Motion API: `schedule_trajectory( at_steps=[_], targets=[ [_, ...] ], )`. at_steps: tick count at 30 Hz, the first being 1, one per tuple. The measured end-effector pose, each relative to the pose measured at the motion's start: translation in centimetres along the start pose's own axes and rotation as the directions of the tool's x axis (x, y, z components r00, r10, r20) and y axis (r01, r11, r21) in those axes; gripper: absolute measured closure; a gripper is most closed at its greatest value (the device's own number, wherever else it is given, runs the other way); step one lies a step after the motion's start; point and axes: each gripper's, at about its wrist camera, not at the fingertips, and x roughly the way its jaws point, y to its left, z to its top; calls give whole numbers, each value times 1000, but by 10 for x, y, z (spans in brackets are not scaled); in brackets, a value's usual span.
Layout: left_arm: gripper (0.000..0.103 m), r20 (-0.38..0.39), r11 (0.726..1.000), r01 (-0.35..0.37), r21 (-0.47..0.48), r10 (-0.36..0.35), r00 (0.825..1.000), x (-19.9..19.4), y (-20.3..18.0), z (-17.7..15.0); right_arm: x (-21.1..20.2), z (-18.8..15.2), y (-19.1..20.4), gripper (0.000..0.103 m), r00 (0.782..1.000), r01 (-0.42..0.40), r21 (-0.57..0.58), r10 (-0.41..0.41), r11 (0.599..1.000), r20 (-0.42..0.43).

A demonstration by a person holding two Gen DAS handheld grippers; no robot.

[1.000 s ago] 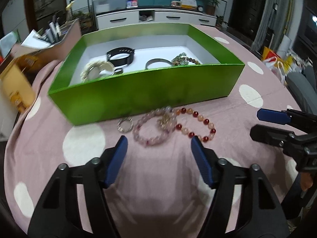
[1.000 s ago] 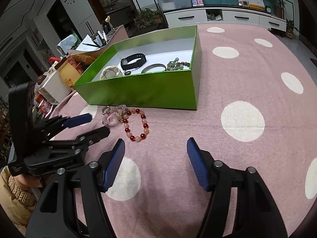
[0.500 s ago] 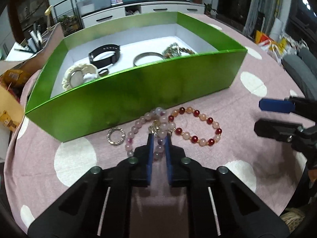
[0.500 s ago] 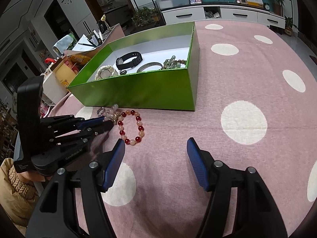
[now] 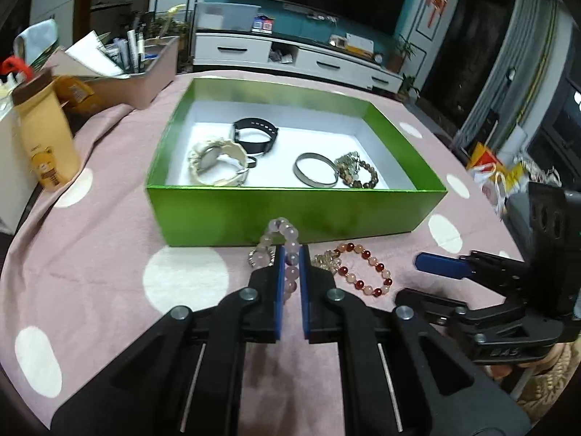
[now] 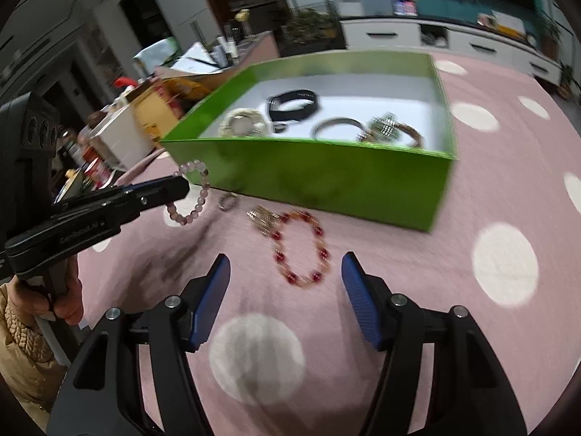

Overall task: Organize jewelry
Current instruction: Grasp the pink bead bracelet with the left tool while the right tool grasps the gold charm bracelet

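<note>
My left gripper (image 5: pixel 291 254) is shut on a pale pink bead bracelet (image 5: pixel 287 236) and holds it lifted above the cloth in front of the green box (image 5: pixel 290 214); the bracelet (image 6: pixel 198 196) hangs from that gripper (image 6: pixel 181 185) in the right wrist view. A red and peach bead bracelet (image 5: pixel 365 272) (image 6: pixel 301 247), a small gold charm (image 6: pixel 262 217) and a small ring (image 6: pixel 228 201) lie on the cloth. My right gripper (image 6: pixel 287 287) is open, just behind the red bracelet. The box holds a black band (image 5: pixel 254 134), a cream watch (image 5: pixel 218 161), a metal bangle (image 5: pixel 315 174) and a bead bracelet (image 5: pixel 357 174).
The pink polka-dot tablecloth (image 5: pixel 109 236) covers a round table. A yellow carton (image 5: pixel 47 138) and a cardboard box of stationery (image 5: pixel 138 72) stand at the left, beyond the table edge. A TV cabinet (image 5: pixel 297 61) is behind.
My left gripper closed on the pink bracelet and lifted it off the cloth. My right gripper moved left, closer to the red bracelet, still open.
</note>
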Motion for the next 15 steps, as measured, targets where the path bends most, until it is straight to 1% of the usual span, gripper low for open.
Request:
schedule_trajectory(
  at_steps=[2,4,7,11,12,14,15],
  targets=[
    [96,4,1000,3,-20,-3,1000,-5,6,-2,7,6,6,41,1000,-10,-32,10,999,0],
    [96,5,999,3,-39,-3,1000,-8,12,-3,17,12,13,44,1000,-18,-76,18,997,-4],
    [96,12,999,0,-54,1,1000,-13,20,-5,33,19,20,51,1000,-1,-126,-1,992,-17],
    [96,13,997,-6,-72,7,1000,-13,29,-6,51,28,24,58,999,11,-166,-17,986,-35],
    [96,12,997,-6,-76,7,1000,-14,31,-7,55,29,25,61,999,14,-175,-22,984,-42],
    [96,9,997,-7,-79,7,1000,-14,33,-9,61,30,26,63,998,17,-187,-26,982,-49],
    [96,7,997,-7,-80,7,1000,-13,35,-9,63,31,27,66,998,25,-200,-35,980,-46]
  ],
)
